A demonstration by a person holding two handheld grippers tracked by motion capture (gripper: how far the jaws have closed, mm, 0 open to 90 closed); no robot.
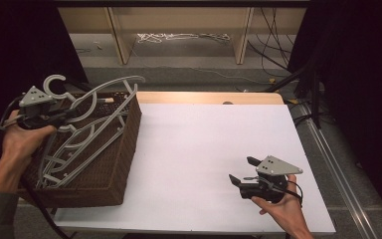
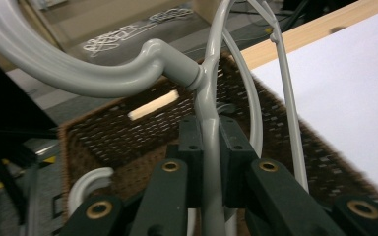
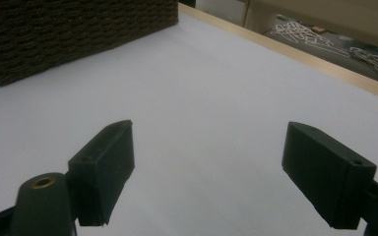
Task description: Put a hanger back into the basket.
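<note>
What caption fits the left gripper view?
Left tongs shut on a grey hanger above the wicker basket.

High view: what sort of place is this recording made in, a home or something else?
Probably a lab or recording setup, not a home. A white-topped table stands between black curtains, loose cables trail over the floor behind it, and hands work instrumented grippers, the left gripper on a grey hanger over a wicker basket.

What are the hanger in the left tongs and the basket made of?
Hanger: likely plastic, smooth light grey with soft sheen and moulded rounded joints; painted metal is possible. Basket: dark brown woven wicker or rattan-like fibre, matte, with visible weave rows. Left tongs are shut on the hanger's neck.
</note>
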